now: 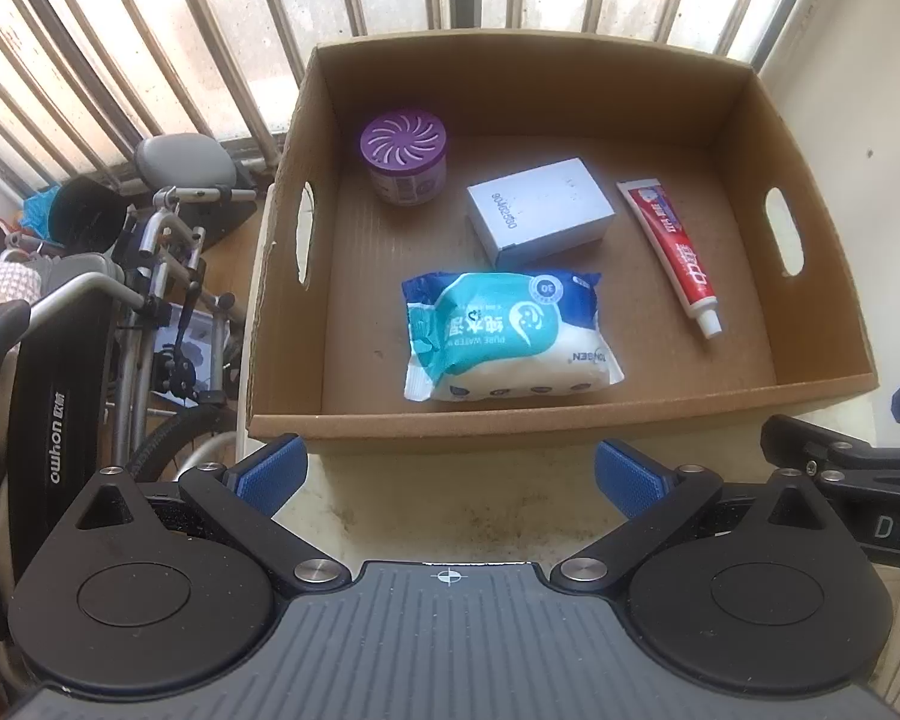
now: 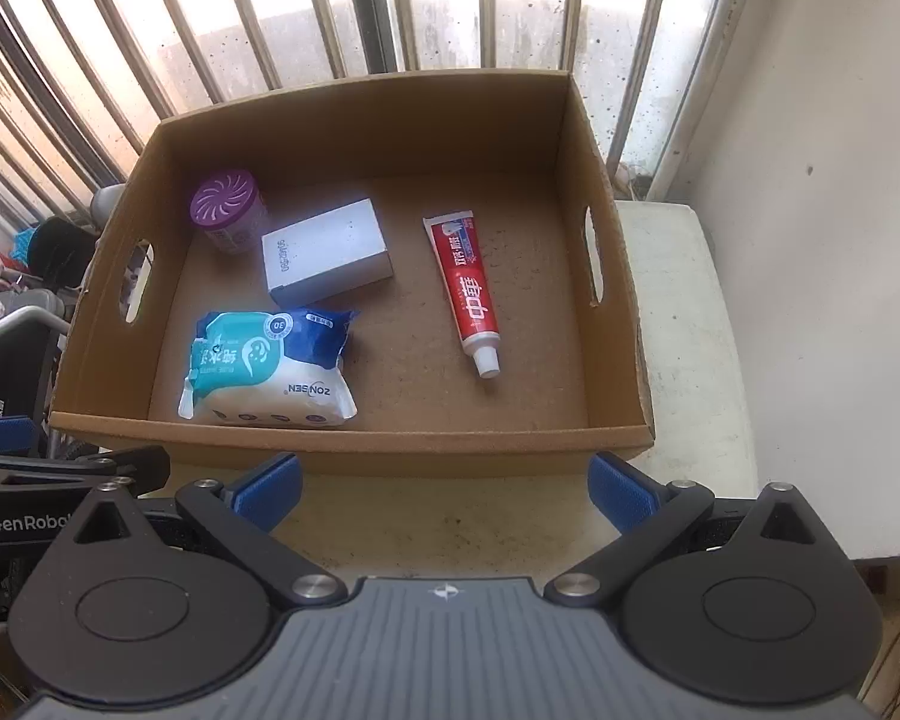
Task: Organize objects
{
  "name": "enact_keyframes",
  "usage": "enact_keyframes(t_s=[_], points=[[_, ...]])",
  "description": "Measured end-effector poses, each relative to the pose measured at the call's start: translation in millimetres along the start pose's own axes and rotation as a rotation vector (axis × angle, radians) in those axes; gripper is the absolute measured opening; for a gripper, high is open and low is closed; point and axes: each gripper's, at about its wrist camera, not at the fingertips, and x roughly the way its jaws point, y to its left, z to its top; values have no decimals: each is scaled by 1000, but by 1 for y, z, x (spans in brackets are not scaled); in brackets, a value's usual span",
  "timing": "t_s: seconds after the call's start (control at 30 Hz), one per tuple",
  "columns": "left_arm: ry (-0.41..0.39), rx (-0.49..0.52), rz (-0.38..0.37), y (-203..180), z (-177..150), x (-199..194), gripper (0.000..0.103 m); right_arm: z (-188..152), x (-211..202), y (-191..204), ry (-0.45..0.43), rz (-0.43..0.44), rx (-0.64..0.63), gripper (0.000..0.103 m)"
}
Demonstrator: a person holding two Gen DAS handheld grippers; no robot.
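Cardboard tray [image 1: 576,420] contents, left to right: purple air freshener jar [image 1: 404,156], wet wipes pack [image 1: 504,336] near the front wall, white box [image 1: 540,210], toothpaste tube [image 1: 672,252]. Left gripper [image 1: 447,474] and right gripper [image 2: 444,480]: jaws wide apart, holding nothing, just before the tray.

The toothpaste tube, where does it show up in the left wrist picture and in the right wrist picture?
Left wrist view: the toothpaste tube lies right of centre, near the right wall of the cardboard box, cap toward the camera.
Right wrist view: the toothpaste tube lies about centre, right of the white box, cap toward the camera.
Shared landmark: the purple air freshener in the box's far left corner.
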Motion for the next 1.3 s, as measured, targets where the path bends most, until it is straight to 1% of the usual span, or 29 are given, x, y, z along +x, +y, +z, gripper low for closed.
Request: enact_keyframes(t_s=[0.37, 1.3], points=[[-6, 5, 8, -4, 5, -2, 102, 2, 4, -4, 1, -4, 0, 103], [-14, 7, 32, -9, 4, -6, 102, 1, 2, -7, 6, 4, -2, 103]])
